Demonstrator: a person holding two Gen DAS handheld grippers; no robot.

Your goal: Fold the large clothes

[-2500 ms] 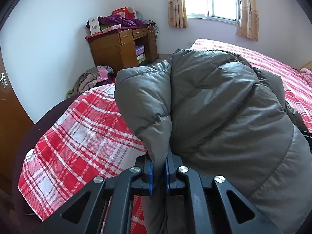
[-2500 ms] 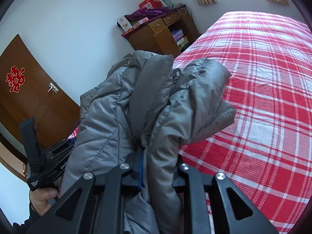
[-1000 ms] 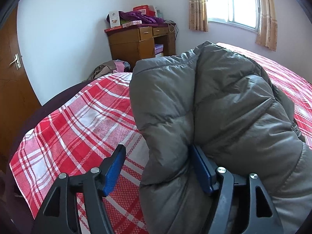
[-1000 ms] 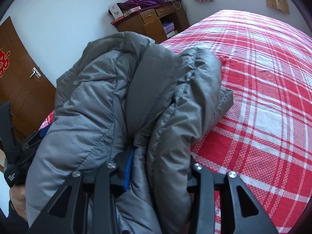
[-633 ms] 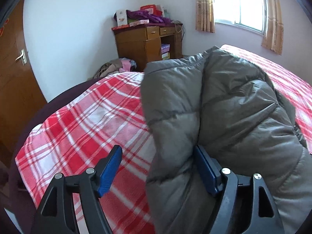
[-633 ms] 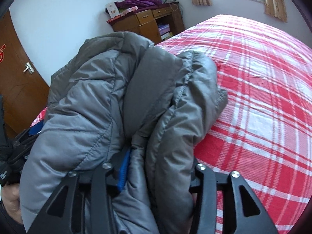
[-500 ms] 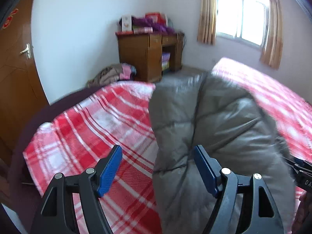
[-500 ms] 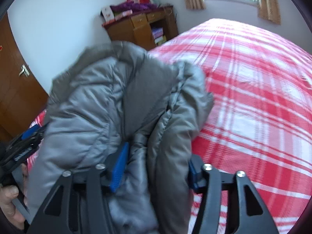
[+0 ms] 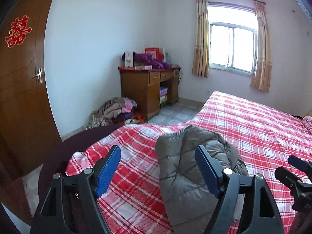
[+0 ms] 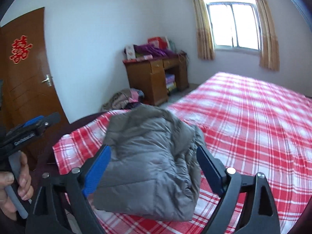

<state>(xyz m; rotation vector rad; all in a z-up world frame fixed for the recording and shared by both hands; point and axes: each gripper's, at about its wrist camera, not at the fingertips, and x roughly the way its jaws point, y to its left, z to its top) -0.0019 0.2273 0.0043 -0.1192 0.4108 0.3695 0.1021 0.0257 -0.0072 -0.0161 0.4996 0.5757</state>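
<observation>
The grey padded jacket [image 9: 187, 173] is seen folded into a bundle on the red plaid bedspread [image 9: 263, 128], near the bed's foot corner.

Left wrist view: the left gripper [image 9: 158, 156] is held above the bundle with jaws wide apart, having just been opening a little further. The left blue pad [image 9: 108, 172] is seen over bare bedspread; the right blue pad [image 9: 206, 171] overlaps the jacket in the picture. No pad is pressed on the fabric. The right gripper's tip is seen at the far right edge.

Right wrist view: the right gripper [image 10: 154, 154] is likewise held above the jacket [image 10: 152, 167], jaws spread after just opening widely, the bundle framed between them but not gripped. The person's left hand [image 10: 13, 185] is seen at the left edge, on its gripper's handle.
</observation>
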